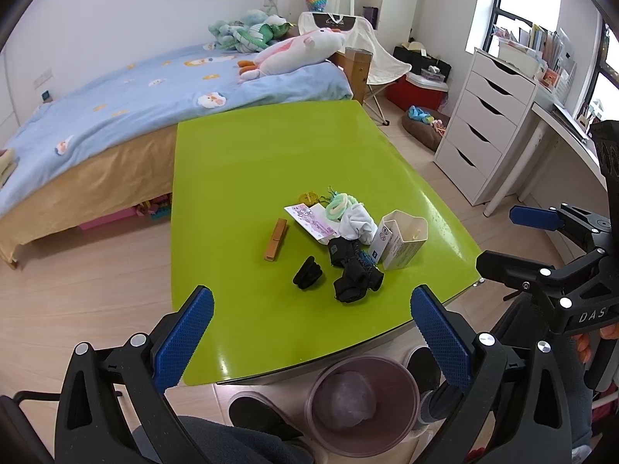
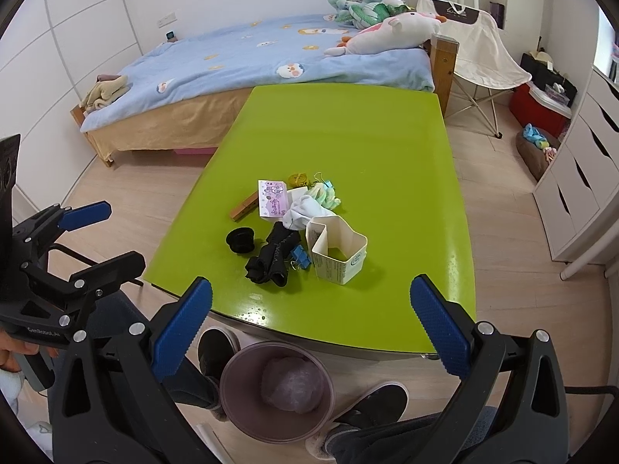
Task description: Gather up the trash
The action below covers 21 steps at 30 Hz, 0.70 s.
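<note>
Clutter pile on green table, both grippers wide open, empty, above near edge
One open carton, black sock, white sock, wooden clip, black clip, sticker card; pink bin on floor below, between shoes; left gripper, right gripper touch nothing
</note>
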Each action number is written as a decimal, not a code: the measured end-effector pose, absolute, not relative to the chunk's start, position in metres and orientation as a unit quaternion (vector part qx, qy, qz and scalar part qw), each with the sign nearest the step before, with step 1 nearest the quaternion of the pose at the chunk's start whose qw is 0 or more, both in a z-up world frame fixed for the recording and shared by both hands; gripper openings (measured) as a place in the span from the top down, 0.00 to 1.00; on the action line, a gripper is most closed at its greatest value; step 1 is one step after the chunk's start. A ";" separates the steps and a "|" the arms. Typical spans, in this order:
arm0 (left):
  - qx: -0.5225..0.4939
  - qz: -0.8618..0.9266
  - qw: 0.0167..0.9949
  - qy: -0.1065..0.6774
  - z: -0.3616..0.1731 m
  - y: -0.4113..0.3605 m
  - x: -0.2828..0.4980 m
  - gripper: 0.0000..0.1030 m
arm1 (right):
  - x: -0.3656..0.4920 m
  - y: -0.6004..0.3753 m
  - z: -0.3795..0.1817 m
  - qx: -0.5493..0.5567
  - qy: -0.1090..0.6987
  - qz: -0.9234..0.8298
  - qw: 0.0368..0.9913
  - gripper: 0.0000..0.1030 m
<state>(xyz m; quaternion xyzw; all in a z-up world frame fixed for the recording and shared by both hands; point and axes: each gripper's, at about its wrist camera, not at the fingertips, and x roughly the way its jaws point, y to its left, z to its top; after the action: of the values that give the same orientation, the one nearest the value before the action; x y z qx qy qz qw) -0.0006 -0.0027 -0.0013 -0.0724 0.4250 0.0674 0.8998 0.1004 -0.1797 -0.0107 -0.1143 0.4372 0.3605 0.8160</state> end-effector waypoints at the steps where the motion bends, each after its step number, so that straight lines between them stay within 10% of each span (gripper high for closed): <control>1: -0.073 0.068 0.900 0.425 -0.001 -0.003 -0.001 0.05 | 0.101 -0.179 -0.011 -0.114 0.438 0.360 0.816 0.03; 21: -0.072 0.070 0.898 0.429 -0.005 -0.002 0.006 0.05 | 0.171 -0.144 -0.067 -0.136 0.511 0.318 0.787 0.03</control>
<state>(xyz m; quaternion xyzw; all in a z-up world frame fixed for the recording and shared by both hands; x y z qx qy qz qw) 0.0055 -0.0025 -0.0047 -0.0722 0.4293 0.0696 0.8976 0.1709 -0.1441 -0.0669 -0.1361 0.5115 0.3175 0.7868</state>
